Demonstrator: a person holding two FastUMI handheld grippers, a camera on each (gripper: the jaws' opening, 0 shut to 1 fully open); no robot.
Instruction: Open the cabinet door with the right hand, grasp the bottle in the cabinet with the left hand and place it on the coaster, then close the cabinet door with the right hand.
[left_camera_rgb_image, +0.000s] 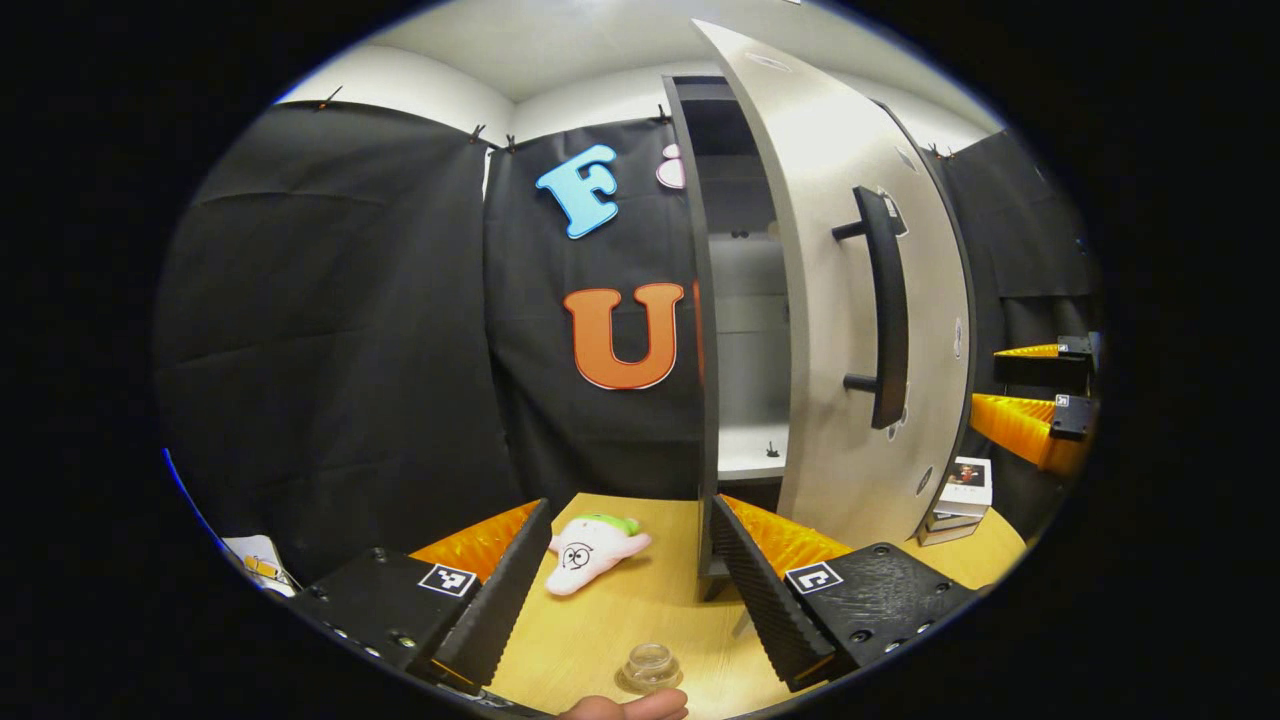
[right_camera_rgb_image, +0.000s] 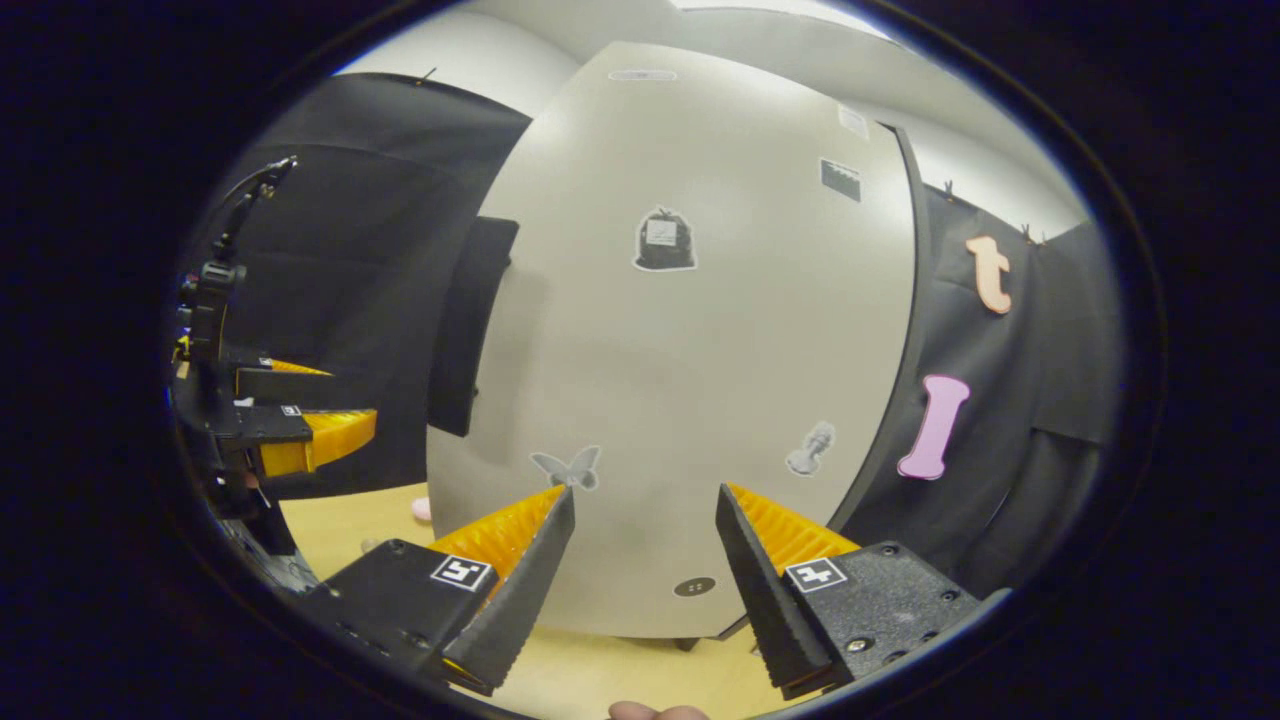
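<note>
A grey cabinet door (left_camera_rgb_image: 830, 300) with a black bar handle (left_camera_rgb_image: 885, 310) stands ajar, and pale bare shelves (left_camera_rgb_image: 745, 300) show through the gap. Low in the left gripper view a small clear bottle (left_camera_rgb_image: 650, 665) stands on the wooden table (left_camera_rgb_image: 640, 610). I cannot tell whether a coaster lies under it. My left gripper (left_camera_rgb_image: 630, 500) is open above the bottle and holds nothing. My right gripper (right_camera_rgb_image: 646, 490) is open close in front of the door's sticker-covered face (right_camera_rgb_image: 680, 350), apart from it. It also appears as the right gripper (left_camera_rgb_image: 1000, 380) beyond the door's edge.
A pink and white plush toy (left_camera_rgb_image: 595, 550) lies on the table left of the cabinet. Stacked books (left_camera_rgb_image: 960, 495) sit right of the door. The left gripper (right_camera_rgb_image: 345, 395) shows at the left of the right gripper view. A fingertip (left_camera_rgb_image: 630, 708) is at the bottom edge.
</note>
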